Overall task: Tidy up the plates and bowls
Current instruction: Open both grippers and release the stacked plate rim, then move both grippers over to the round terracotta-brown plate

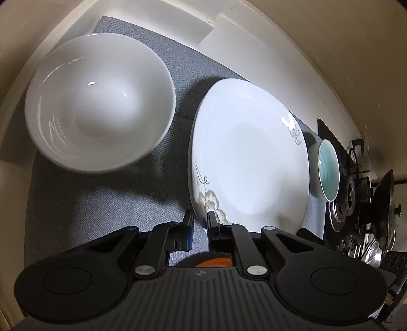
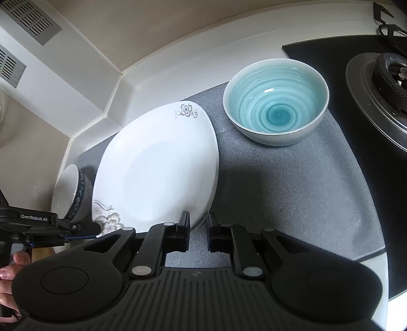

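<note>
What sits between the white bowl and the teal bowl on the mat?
The flowered white plate lies between the white bowl and teal bowl, shown in the left wrist view.

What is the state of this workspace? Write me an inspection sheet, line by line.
Surface: grey fabric mat, flat under the dishes.
Job's things: white squarish ceramic plate with flower prints between a white bowl with a blue-patterned outside and a teal-glazed bowl. Both bowls are upright and empty.
Clutter: dark pot lid beyond the stove.
Grippers: left hand-held gripper shut on the plate's flowered corner. Right hand-held gripper shut on the plate's near rim.
Cables: nothing seen.
Surroundings: black gas stove right of the mat, metal vent grilles up on the left.
</note>
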